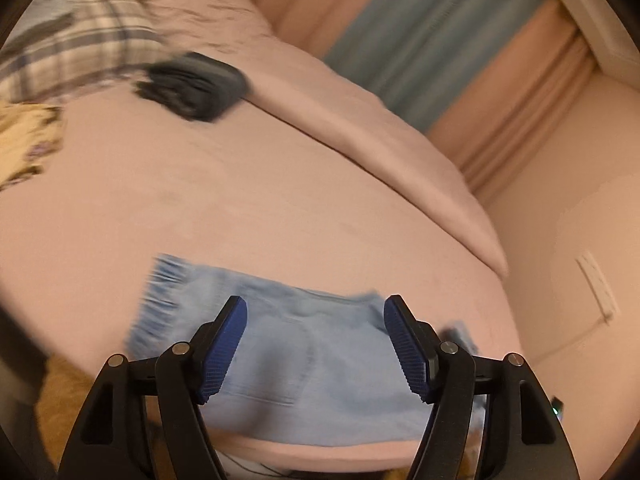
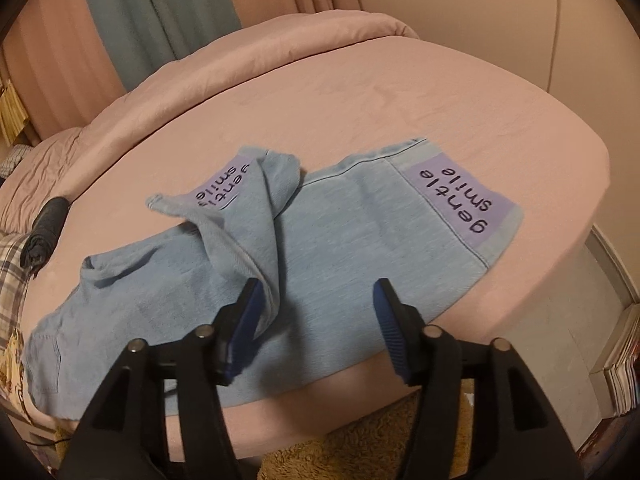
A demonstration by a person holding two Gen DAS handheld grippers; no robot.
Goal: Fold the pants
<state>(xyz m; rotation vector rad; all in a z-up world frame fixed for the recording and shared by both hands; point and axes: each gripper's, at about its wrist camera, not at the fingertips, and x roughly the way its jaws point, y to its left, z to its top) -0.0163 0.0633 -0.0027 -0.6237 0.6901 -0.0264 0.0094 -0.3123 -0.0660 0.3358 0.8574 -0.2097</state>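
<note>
Both sets of jaws stand wide apart, gripping nothing. The left gripper (image 1: 315, 344) hangs over the near end of the light blue pants (image 1: 280, 356), above a pocket seam. The right gripper (image 2: 316, 326) sits over the near edge of the pants (image 2: 340, 232), its left finger (image 2: 244, 320) right beside a raised fold of denim. The pants lie spread along the near edge of the pink bed (image 2: 360, 92), one leg end flipped back over the rest, with purple "gentle smile" patches (image 2: 460, 200) showing. Beyond the pants, a dark bundle (image 1: 192, 84) lies by a plaid cloth (image 1: 80, 44).
</note>
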